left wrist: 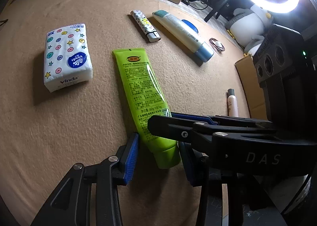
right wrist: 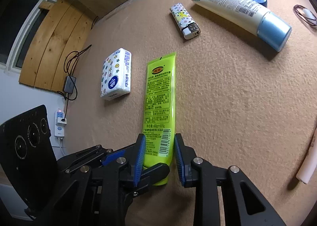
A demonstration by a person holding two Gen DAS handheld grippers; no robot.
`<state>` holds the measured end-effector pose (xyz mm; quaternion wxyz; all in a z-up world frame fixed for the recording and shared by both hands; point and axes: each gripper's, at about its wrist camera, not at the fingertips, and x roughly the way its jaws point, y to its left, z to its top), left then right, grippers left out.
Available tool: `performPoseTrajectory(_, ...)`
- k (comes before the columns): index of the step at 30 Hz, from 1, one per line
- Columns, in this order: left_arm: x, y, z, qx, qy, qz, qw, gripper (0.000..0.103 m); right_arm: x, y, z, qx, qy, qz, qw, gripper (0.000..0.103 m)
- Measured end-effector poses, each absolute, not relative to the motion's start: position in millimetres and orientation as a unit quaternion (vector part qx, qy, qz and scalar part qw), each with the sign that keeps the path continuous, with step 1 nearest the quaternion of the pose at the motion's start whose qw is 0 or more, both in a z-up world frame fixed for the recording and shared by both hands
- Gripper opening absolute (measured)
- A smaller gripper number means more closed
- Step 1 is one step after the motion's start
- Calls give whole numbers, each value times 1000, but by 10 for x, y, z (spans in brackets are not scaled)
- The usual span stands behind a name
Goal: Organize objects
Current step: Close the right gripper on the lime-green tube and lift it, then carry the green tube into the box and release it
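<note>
The tan felt-covered table (left wrist: 79, 116) has broad bare room toward 9 o'clock and 6 o'clock of the left wrist view; its far edge curves across at 12 o'clock, and its right edge runs down at 3 o'clock beside a cardboard piece (left wrist: 247, 79).

The green tube (right wrist: 160, 103) lies flat near the middle, crimped end pointing to 12 o'clock, cap end at 6 o'clock. It is glossy lime green with dark printed text, a small red-and-yellow logo near the crimp and a barcode near the cap.

Both grippers meet at its cap end. The left gripper (left wrist: 158, 158) has its blue-padded jaws on either side of the tube near the cap. The right gripper (right wrist: 158, 158) has its jaws closed against the tube's sides at the barcode.

A tissue pack (left wrist: 67, 57) lies at 10 o'clock of the tube, a patterned lighter (left wrist: 145, 25) at 12 o'clock, and a white tube with a blue cap (left wrist: 184, 35) at 1 o'clock.
</note>
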<state>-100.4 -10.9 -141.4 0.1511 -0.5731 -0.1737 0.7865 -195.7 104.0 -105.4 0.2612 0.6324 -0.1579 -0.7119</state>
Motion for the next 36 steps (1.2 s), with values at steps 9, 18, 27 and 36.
performPoseTrajectory(9, -1001, 3, -1253, -561, -175, 794, 155, 43, -1897, 1180, -918, 615, -167, -726, 257, 23)
performPoseTrajectory(18, -1070, 428, -970, -544, -152, 805, 181, 43, -1837, 1560, -643, 591, -171, -751, 241, 23)
performPoseTrajectory(27, -1250, 1326, -702, -524, -134, 806, 242, 43, -1712, 2361, -323, 561, -190, -780, 202, 23)
performPoseTrajectory(36, -1315, 2397, -533, -511, -108, 795, 309, 43, -1501, 3323, -79, 532, -197, -811, 140, 23)
